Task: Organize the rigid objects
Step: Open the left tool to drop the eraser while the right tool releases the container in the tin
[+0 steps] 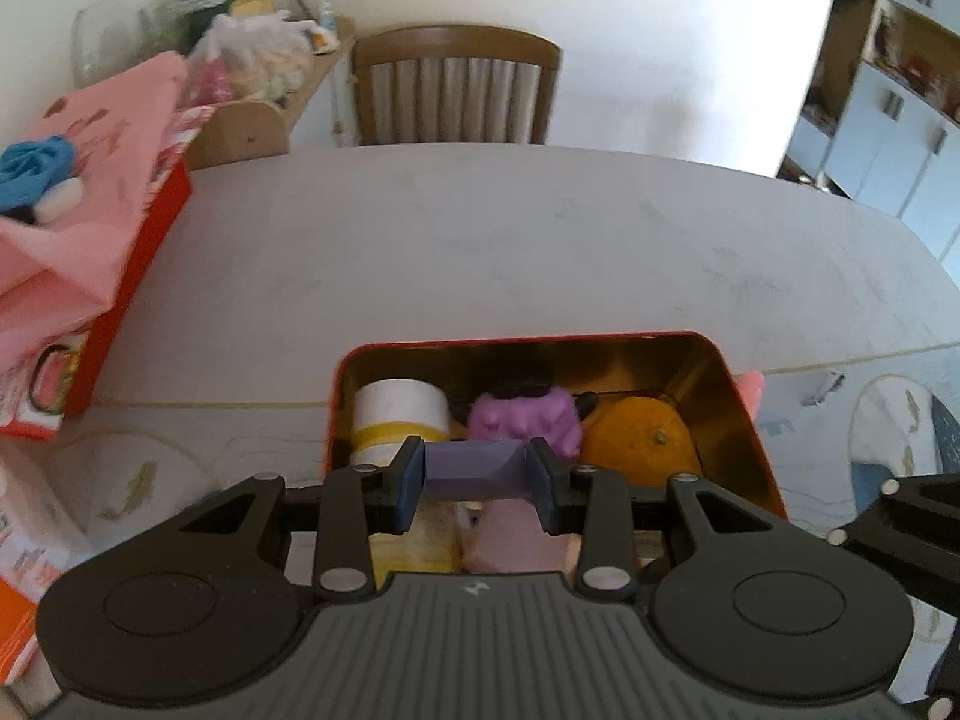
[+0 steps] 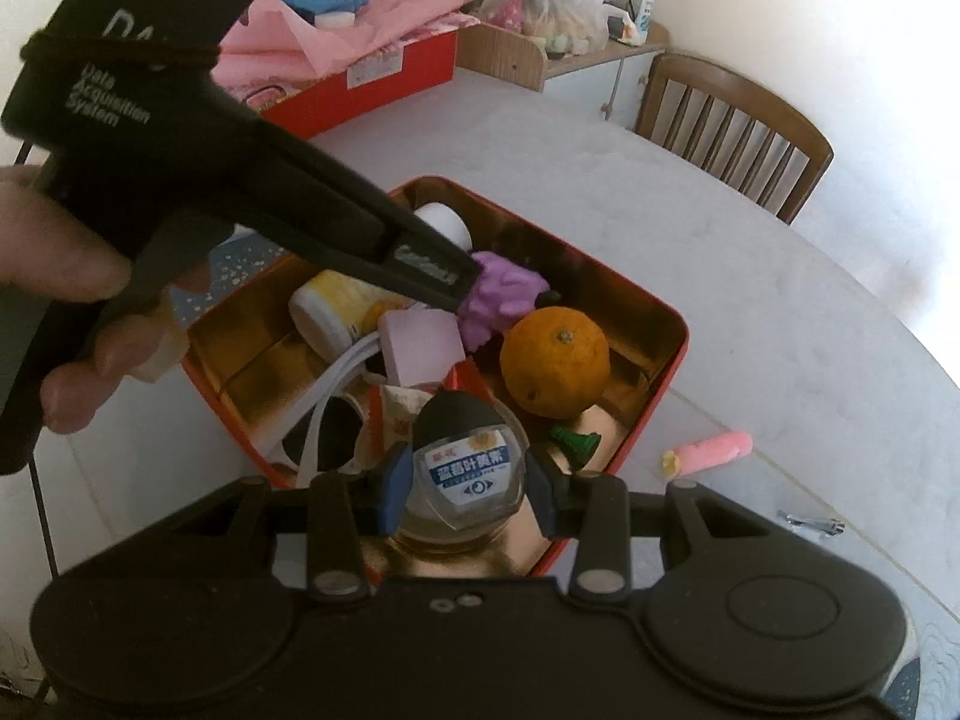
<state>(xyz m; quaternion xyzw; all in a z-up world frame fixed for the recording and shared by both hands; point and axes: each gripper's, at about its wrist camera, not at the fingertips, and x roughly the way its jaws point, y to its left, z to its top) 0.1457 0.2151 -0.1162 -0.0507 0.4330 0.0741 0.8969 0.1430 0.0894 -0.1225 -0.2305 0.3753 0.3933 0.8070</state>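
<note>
So I'm hovering both grippers over the red tin [image 2: 654, 396]. My left gripper [image 1: 478, 471] is pinching a purple faceted block [image 1: 477, 468] over the tin's near edge. My right gripper [image 2: 468, 480] is clamping a small glass bottle [image 2: 465, 468] with a black cap, also at the near edge. Inside the tin, an orange [image 2: 555, 354] is sitting right of a purple toy [image 2: 501, 300], and a pink stick [image 2: 711, 450] is lying outside it, on the right.

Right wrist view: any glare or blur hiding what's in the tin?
Right wrist view: red tin readable, gold walls only mildly reflective, orange sharp; the left gripper's dark body blocks its upper-left. Left wrist view: fisheye bends the table edge, pink cloth slightly blurred.
</note>
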